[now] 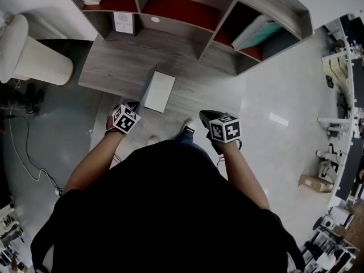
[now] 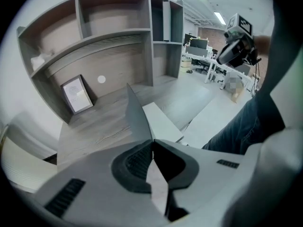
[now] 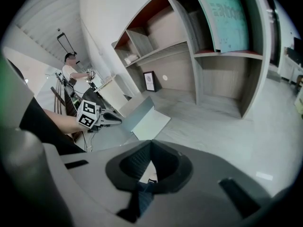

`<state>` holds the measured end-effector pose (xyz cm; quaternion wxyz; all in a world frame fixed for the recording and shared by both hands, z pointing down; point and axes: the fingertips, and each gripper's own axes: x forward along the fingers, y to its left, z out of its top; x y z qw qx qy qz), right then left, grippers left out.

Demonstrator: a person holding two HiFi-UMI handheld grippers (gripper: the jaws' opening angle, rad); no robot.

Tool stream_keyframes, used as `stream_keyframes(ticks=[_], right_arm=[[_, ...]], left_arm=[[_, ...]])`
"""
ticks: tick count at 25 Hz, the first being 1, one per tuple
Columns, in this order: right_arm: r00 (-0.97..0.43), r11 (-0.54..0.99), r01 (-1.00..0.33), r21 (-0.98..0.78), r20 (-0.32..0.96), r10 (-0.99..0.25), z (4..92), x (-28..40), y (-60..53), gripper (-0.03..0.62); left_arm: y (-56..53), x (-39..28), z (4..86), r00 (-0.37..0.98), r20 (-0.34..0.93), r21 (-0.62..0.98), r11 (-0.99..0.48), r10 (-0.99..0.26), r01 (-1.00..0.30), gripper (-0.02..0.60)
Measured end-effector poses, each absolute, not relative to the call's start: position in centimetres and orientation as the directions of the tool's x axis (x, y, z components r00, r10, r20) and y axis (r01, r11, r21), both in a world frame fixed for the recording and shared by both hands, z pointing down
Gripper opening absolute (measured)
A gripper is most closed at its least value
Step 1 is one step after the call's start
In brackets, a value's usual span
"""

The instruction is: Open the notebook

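Left tongs (image 2: pixel 152 141) clench the thin grey cover (image 2: pixel 136 115) of the notebook (image 2: pixel 163 123); right tongs (image 3: pixel 151 142) clenched empty.

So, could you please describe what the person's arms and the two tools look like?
The left tool and the right tool each have a dark body and carry a white cube printed with black square markers. Seen along their own jaws, both have pale grey shells around dark ribbed pads. The person wears a black short-sleeved top, so the forearms are bare.
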<state>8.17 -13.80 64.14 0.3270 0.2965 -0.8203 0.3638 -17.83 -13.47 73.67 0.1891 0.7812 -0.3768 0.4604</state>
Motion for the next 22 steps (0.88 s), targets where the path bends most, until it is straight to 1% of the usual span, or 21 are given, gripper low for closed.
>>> stream_keyframes(ticks=[9, 22], right_arm=[[-0.588, 0.539, -0.748, -0.387, 0.762, -0.27, 64.1, 9.3, -12.7, 0.002], [-0.587, 0.521, -0.758, -0.392, 0.759, -0.283, 63.8, 8.7, -11.5, 0.002]], left_arm=[[-14.2, -20.7, 73.3, 0.261, 0.864, -0.055, -0.596, -0.43, -0.801, 0.018], [-14.8, -24.0, 73.1, 0.217, 0.873, -0.077, -0.563, -0.437, -0.823, 0.018]])
